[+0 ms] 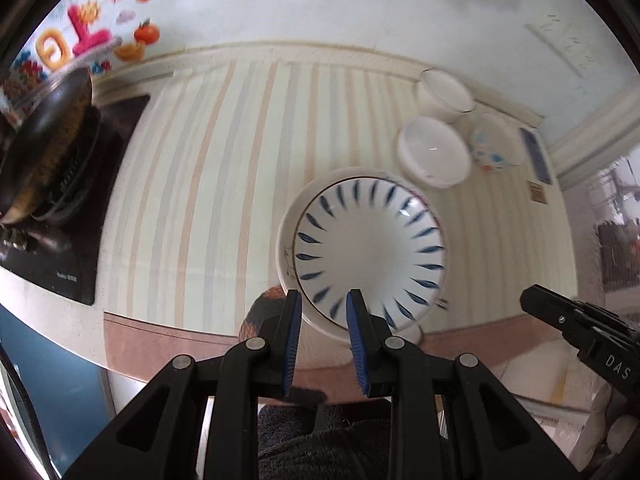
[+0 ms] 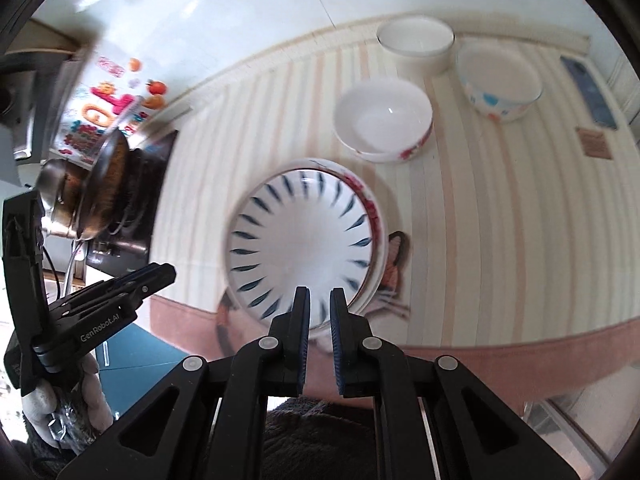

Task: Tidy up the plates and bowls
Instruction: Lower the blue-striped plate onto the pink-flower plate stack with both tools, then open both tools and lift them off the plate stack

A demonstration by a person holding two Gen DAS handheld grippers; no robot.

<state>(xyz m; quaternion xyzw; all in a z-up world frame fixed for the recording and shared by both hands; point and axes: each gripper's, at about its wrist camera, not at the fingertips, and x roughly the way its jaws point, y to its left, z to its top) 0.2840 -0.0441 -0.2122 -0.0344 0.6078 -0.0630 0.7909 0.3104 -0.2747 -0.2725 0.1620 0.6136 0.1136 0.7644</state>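
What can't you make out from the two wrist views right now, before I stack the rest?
- Whether each gripper grips the blue-patterned bowl: the left gripper and right gripper sit at its near rim, contact unclear.
- What lies under that bowl: it covers all but a rim of the white dish below.
- Motion blur smears the wok and wall stickers.
- Contents of the far bowl: too small.

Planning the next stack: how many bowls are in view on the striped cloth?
4: blue-dashed white bowl nearest, plain white bowl behind it, straight-walled white bowl farthest, blue-spotted bowl right.
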